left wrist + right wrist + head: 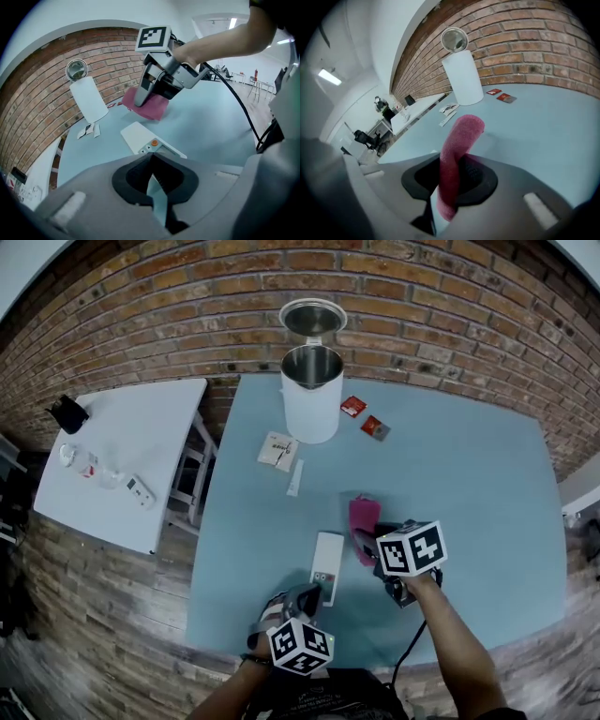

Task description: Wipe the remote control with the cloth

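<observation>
1. Left gripper: jaws shut, nothing between them, tips at the near end of the remote control.
2. Right gripper: jaws clamped on the pink cloth, which sticks out past the tips.
3. Remote control lies flat on the blue bench, with the cloth just beside it on the right.

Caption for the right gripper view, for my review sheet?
Right gripper, jaws shut on a pink cloth, over the blue table; white container by the brick wall.

Office-type workroom, prob. a lab. Brick wall, blue counter, white side counter. Desk chair & strip light in bkgd.
</observation>
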